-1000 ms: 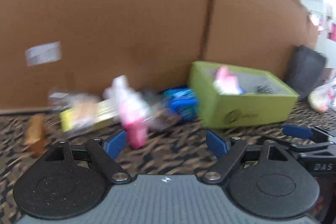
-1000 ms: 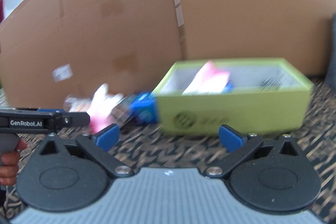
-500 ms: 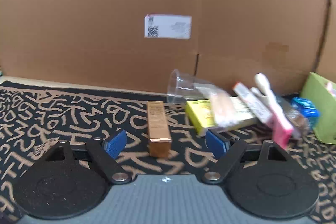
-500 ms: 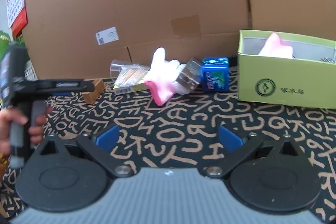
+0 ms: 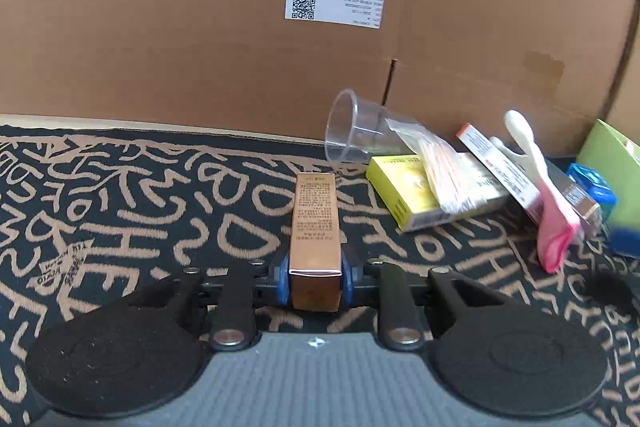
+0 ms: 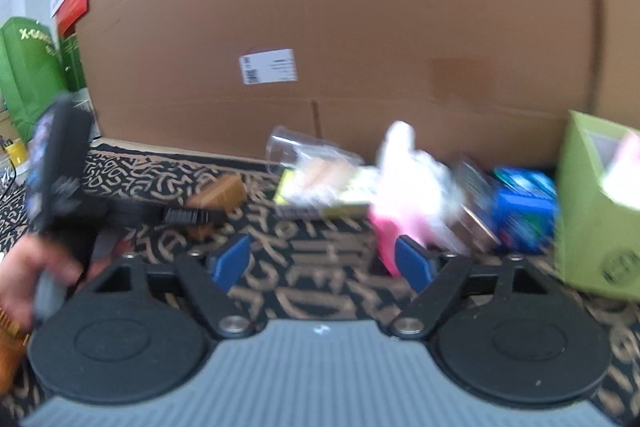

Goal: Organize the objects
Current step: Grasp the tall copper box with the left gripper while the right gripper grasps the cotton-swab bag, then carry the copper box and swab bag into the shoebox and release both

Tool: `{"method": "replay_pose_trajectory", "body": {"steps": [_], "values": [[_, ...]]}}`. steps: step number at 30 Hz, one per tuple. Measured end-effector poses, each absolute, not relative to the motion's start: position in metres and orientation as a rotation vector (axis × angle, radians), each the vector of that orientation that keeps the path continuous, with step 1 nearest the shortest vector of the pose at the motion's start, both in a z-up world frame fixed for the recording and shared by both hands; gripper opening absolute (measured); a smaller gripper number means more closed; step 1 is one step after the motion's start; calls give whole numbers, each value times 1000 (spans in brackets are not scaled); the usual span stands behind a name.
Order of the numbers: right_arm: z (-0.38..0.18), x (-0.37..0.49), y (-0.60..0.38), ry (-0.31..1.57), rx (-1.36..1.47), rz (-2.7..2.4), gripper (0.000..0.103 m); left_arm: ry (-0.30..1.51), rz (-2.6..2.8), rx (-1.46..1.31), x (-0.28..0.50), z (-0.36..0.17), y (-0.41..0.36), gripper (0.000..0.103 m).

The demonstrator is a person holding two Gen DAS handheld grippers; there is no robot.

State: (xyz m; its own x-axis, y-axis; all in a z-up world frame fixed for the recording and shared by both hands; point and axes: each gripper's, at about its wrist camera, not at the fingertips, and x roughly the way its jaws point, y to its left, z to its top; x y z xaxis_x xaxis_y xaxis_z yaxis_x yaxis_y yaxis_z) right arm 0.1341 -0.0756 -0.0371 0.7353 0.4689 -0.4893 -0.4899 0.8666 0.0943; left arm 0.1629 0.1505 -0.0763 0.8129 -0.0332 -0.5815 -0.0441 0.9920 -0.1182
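My left gripper (image 5: 315,281) is shut on the near end of a long copper-gold box (image 5: 316,227) that lies on the patterned mat; the box also shows in the right wrist view (image 6: 218,193), with the left gripper (image 6: 188,215) on it. My right gripper (image 6: 322,261) is open and empty above the mat, facing a pink and white glove (image 6: 404,183). The glove also shows in the left wrist view (image 5: 550,203). A green box (image 6: 596,211) stands at the right with a pink item inside.
A clear plastic cup (image 5: 356,135) lies on its side. Beside it are a yellow box (image 5: 424,193) under a clear bag of sticks (image 5: 440,163), a red-edged flat pack (image 5: 496,163) and a blue tin (image 6: 524,207). A cardboard wall (image 5: 200,27) closes the back.
My left gripper has moved forward and shut on the copper-gold box, which lay free between its open fingers. My right gripper has swung left and closer to the glove; its view is blurred.
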Motion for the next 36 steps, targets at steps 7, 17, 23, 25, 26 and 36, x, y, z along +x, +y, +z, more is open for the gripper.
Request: {"method": "replay_pose_trajectory", "body": {"steps": [7,17,23,25,26,36], "values": [[-47,211,-21,568,-50,506,65,621,-15,-127,161,-77,152,25],[-72,242,-10,610,-105,407,28,622,-49,-112,157,-77,149,25],[-66,183,-43,613,-142,465,25,620,-115,-54,156,-78,133,25],[-68,156,-61,631,-150,467,24,628,-163,-49,152,-77,124,25],[-69,144,-69,641,-157,466,24,637,-191,-56,150,-77,120,25],[-66,51,-129,685,-228,373,34,655,-347,-26,94,-79,69,31]]}}
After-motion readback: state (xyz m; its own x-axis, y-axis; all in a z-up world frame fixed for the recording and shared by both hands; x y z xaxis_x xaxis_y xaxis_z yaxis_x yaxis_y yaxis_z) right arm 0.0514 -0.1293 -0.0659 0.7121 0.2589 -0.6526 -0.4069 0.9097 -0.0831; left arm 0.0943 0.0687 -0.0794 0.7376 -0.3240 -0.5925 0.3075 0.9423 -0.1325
